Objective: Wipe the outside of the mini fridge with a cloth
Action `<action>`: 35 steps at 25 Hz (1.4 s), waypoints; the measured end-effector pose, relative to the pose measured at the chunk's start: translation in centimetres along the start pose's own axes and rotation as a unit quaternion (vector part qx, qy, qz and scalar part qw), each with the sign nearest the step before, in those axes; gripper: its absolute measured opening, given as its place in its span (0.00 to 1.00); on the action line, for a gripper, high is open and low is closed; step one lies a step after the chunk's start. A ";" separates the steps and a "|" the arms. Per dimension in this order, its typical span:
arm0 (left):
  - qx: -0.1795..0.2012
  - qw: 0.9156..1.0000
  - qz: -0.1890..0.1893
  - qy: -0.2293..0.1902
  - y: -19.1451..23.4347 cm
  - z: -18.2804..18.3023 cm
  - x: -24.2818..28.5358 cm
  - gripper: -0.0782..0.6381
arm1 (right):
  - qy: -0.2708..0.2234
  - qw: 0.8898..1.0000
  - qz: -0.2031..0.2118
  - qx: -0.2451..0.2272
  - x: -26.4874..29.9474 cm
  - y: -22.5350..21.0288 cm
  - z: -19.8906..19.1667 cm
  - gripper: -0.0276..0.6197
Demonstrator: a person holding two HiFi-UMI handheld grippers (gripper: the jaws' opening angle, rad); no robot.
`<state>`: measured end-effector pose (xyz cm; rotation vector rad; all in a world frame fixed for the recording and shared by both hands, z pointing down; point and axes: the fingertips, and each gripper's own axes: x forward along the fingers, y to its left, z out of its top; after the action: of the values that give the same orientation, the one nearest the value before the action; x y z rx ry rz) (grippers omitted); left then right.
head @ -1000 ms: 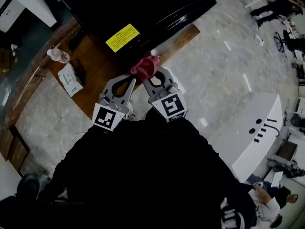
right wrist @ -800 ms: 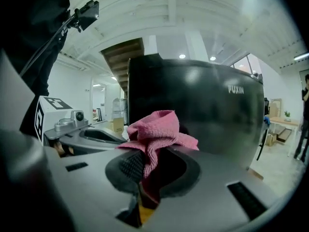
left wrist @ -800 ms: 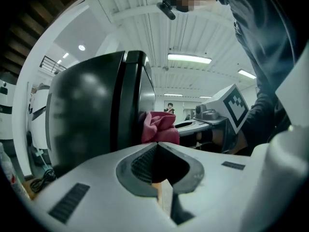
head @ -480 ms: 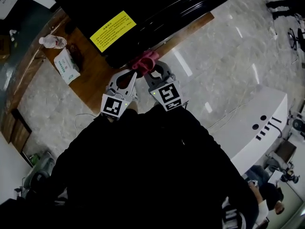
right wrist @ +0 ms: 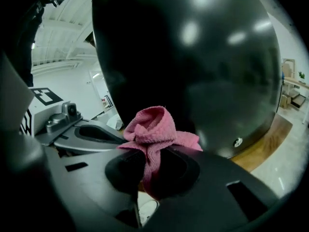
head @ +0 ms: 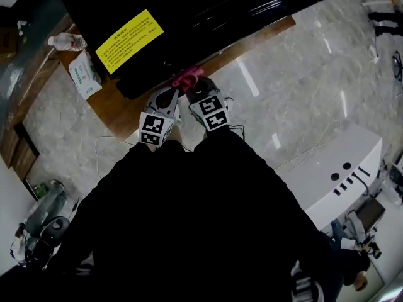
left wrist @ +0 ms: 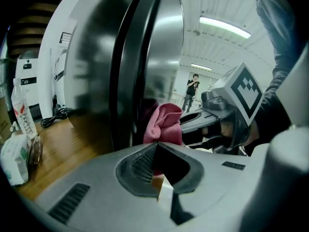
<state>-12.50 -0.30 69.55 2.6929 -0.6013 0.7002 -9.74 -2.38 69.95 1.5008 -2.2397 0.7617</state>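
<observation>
Compared with one second ago, both grippers have gone further from the head camera and look smaller, and the crumpled pink terry cloth [head: 187, 79] has travelled with them. It now sits lower, at the near corner of the glossy black mini fridge [head: 208, 5], close above the brown wooden surface [head: 119, 109] which carries it. The yellow rectangular warning label [head: 129, 41] on the fridge top has also slid to the left in the head view, so the person has probably leaned forward. I judge that a downward wiping stroke on the outside wall is under way and is close to the bottom edge. The other walls and the top seem still to be done (this is only my reading).

The right gripper [head: 192, 87] has its jaws closed on the cloth. In the right gripper view a strand of the cloth [right wrist: 152, 129] goes down between them, and the bunched part stands above the tips, right at the dark wall [right wrist: 193, 57]; whether it really touches I cannot tell.

The left gripper [head: 175, 95] has its jaws together, tips meeting [left wrist: 157, 143]. I see nothing gripped between them. The cloth [left wrist: 164, 122] lies just beyond the tips, beside the edge of the fridge [left wrist: 145, 57].
</observation>
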 end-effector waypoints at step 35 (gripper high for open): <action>0.056 0.957 -0.007 -0.285 -21.9 40.2 2.3 0.12 | -0.315 0.941 -0.020 -0.124 -31.3 -17.8 27.6 0.13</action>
<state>15.27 2.82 33.19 3.0024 -0.6831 -0.0713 19.21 -1.08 35.04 1.8309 -2.5982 -0.0482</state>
